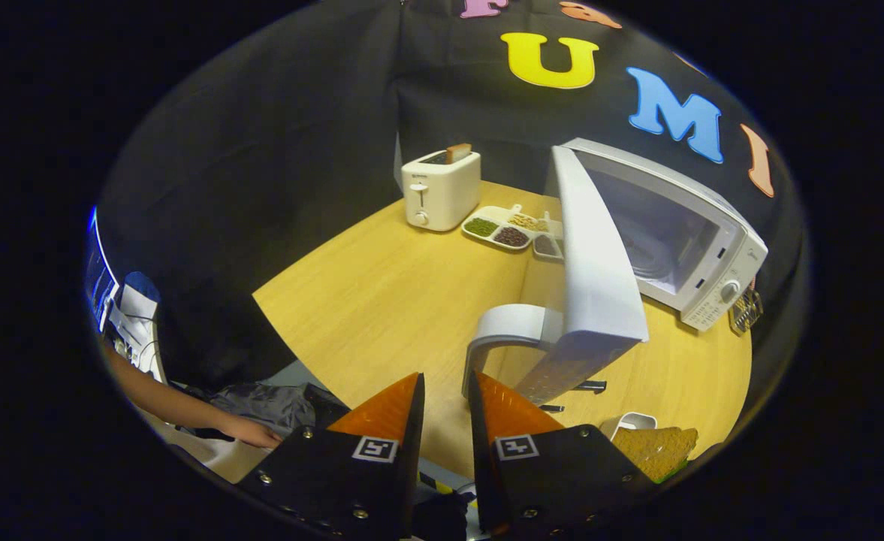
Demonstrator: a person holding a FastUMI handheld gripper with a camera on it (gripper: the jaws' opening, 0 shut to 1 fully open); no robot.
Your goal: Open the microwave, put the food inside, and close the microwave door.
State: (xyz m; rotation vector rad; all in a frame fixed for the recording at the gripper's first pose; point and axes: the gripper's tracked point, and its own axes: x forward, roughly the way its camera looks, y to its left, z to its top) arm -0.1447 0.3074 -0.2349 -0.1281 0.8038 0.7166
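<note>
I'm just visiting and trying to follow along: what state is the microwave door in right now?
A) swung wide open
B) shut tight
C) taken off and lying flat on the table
A: the microwave door stands swung out from the microwave, its cavity exposed, with the door handle just ahead of the empty, slightly parted claw.

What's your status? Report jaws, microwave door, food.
Gripper jaws nearly closed, holding nothing, just short of the door's curved handle. White microwave door swung open, cavity bare. Brown toast food on the wooden table, beside the gripper. Nothing blocking.
</note>
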